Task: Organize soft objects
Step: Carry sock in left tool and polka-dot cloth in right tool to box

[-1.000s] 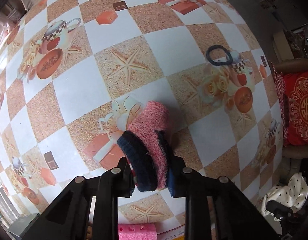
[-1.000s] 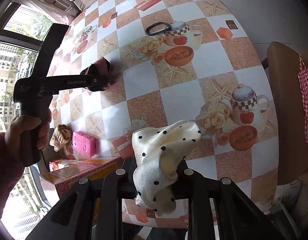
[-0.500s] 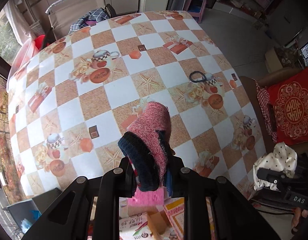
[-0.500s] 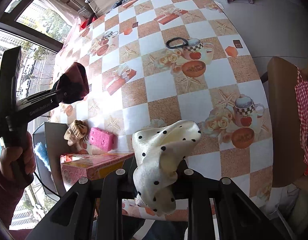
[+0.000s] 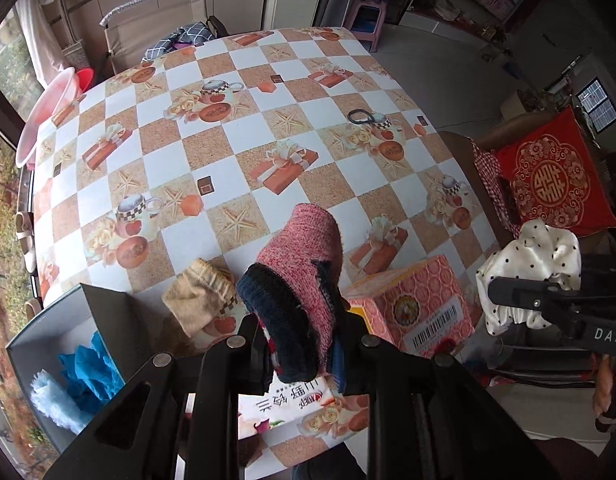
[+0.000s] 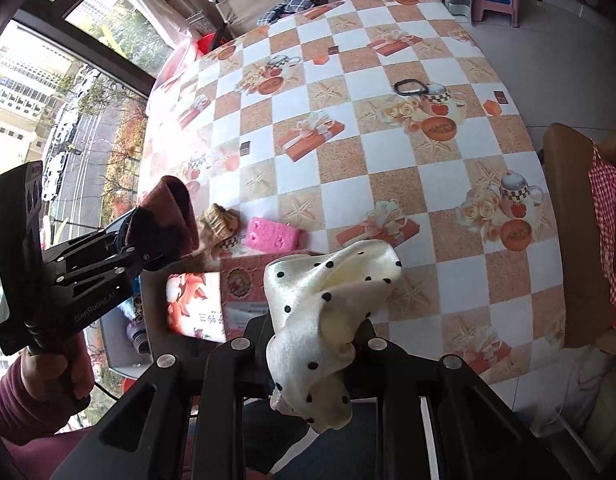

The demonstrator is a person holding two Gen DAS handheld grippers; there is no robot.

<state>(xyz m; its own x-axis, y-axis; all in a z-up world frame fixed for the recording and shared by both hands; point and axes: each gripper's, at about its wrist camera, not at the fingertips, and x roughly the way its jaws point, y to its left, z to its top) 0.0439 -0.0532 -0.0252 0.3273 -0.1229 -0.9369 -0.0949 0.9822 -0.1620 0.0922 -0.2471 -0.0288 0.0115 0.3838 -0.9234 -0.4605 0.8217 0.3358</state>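
My left gripper (image 5: 304,344) is shut on a pink and navy knit sock (image 5: 300,276), held high above the near table edge; it also shows in the right wrist view (image 6: 164,220). My right gripper (image 6: 311,336) is shut on a cream polka-dot cloth (image 6: 327,304), also seen at the right of the left wrist view (image 5: 535,264). A beige sock (image 5: 200,296) and a pink sponge (image 6: 272,234) lie on the table near the front edge. An open box (image 5: 48,344) at lower left holds blue soft items (image 5: 88,368).
A pink printed carton (image 5: 415,300) stands at the table's front edge. A black hair band (image 5: 359,116) lies far right on the checkered tablecloth (image 5: 244,136). A chair with a red cushion (image 5: 551,180) stands to the right. A pink basin (image 5: 48,108) sits at the far left.
Both grippers have risen and pulled back from the table, each still holding its item. The open box, beige sock and carton have come into the left wrist view.
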